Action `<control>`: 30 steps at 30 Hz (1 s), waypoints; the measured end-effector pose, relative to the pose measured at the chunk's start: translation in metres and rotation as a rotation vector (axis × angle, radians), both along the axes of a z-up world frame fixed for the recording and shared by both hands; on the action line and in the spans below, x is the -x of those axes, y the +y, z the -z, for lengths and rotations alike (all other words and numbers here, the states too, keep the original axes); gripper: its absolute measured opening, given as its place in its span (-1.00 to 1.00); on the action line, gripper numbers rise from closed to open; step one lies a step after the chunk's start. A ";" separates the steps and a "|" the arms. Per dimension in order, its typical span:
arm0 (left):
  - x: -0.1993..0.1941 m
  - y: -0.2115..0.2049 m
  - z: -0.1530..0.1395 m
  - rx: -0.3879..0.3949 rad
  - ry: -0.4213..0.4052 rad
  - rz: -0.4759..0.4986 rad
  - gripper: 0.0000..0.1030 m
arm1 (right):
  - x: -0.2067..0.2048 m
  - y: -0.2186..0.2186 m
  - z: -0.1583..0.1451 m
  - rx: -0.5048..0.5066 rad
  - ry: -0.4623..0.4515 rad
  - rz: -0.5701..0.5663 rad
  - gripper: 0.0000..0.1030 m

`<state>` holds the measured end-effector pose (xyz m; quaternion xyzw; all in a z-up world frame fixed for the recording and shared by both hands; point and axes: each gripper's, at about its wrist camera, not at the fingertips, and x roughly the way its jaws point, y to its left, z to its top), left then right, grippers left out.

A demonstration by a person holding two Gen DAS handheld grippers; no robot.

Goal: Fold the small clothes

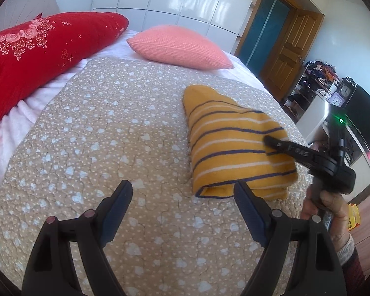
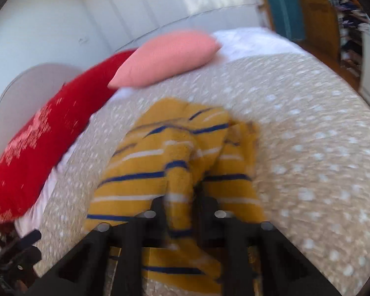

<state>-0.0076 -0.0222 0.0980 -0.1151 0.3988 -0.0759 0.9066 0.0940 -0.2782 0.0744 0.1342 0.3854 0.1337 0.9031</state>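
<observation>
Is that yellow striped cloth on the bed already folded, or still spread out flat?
Folded. The yellow striped cloth lies doubled over, its layered edge showing at the near end, while the right gripper pinches a fold of it.

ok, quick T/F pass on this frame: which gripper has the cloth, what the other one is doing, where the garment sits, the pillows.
1. The right gripper is shut on the striped garment. True.
2. The left gripper also grips it. False: its jaws stand open over the quilt, holding nothing.
3. The garment is plain yellow. False: mustard with navy and white stripes.
4. A pink pillow lies beyond the garment. True.
5. The red pillow lies on the garment. False: it lies apart, at the bed's far left.
</observation>
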 end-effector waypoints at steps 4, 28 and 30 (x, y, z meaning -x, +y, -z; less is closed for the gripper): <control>-0.012 0.015 0.011 -0.016 0.026 -0.028 0.67 | 0.004 -0.032 0.019 0.075 0.046 0.096 -0.75; -0.165 -0.042 0.043 0.338 0.216 0.313 0.11 | -0.058 -0.032 0.015 -0.391 0.088 -0.052 -0.23; -0.162 -0.031 0.018 0.323 0.163 0.304 0.11 | -0.057 -0.018 -0.005 -0.375 0.028 -0.088 -0.23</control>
